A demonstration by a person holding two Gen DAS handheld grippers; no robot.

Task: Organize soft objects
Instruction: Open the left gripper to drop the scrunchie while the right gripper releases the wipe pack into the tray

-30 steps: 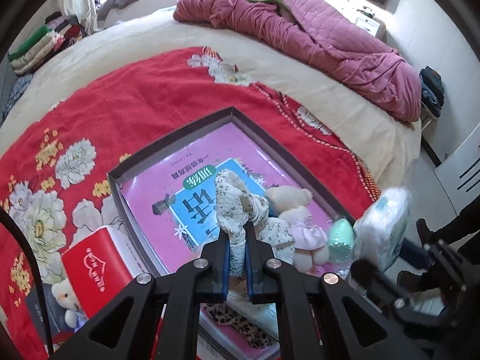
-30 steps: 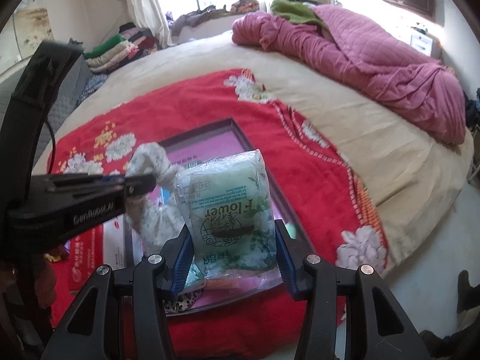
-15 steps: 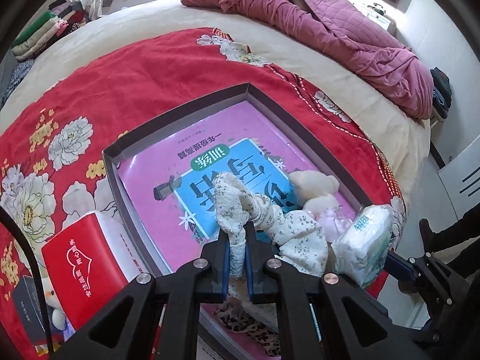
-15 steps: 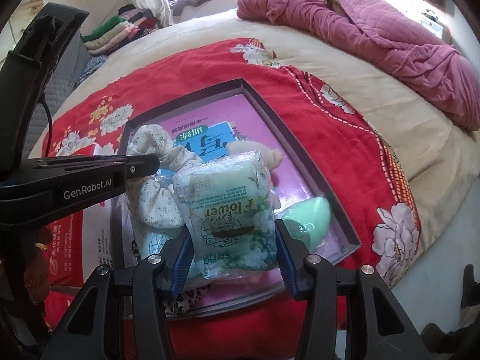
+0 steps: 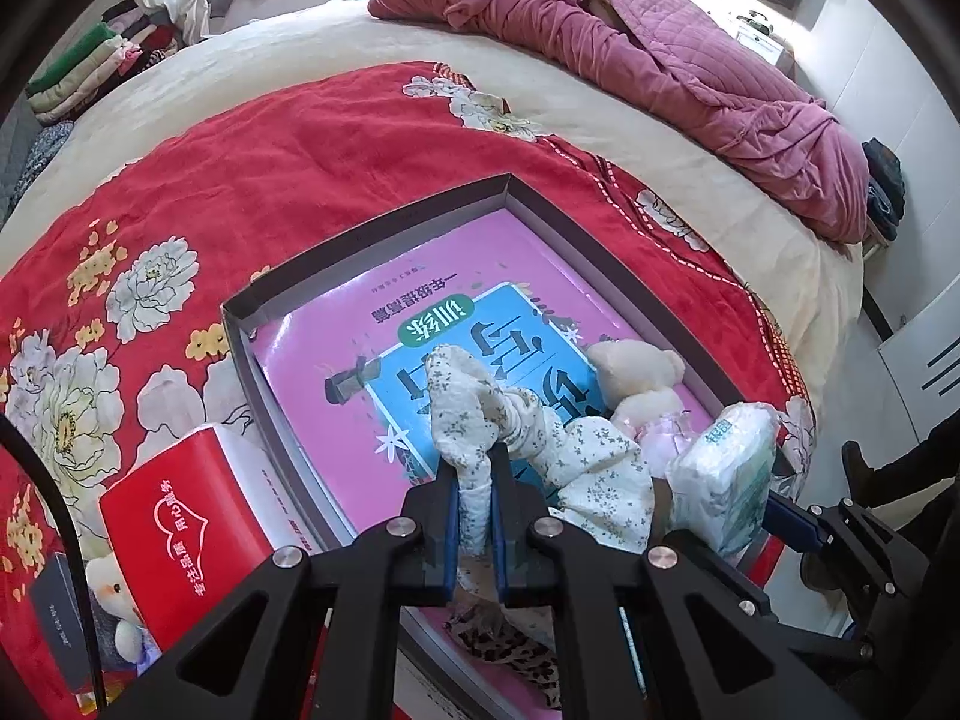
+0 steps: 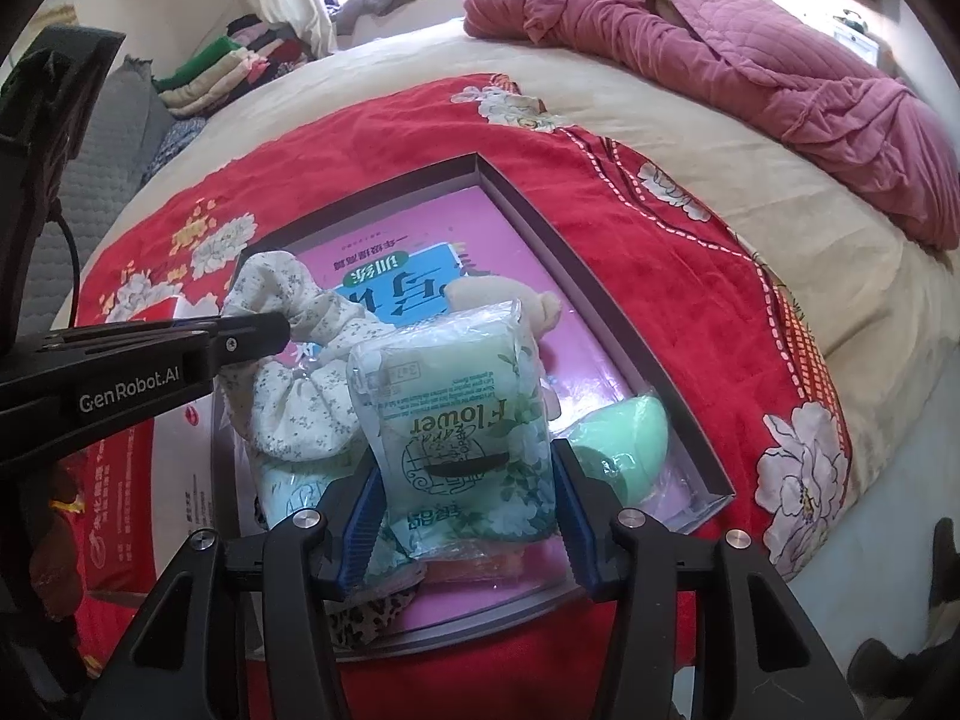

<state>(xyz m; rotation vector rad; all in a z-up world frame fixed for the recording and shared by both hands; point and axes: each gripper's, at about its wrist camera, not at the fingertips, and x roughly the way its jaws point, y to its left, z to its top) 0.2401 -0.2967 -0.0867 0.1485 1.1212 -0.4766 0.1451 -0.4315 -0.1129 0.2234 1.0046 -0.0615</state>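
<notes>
The left gripper (image 5: pixel 475 483) has its fingers clenched on a white floral-print fabric bundle (image 5: pixel 540 444), holding it over the shallow grey cardboard box (image 5: pixel 384 222) that sits on the red flowered blanket (image 5: pixel 240 168) on the bed. The right gripper (image 6: pixel 465 480) grasps a clear-wrapped green pack of tissues (image 6: pixel 456 414) between its blue-padded fingers (image 6: pixel 360 516), above the box's near end. Inside the box lie a pink and blue book (image 5: pixel 420 324), a cream teddy bear (image 5: pixel 639 372) and a mint-green egg-shaped sponge (image 6: pixel 624 438). A red carton (image 5: pixel 180 522) stands just beside the box.
</notes>
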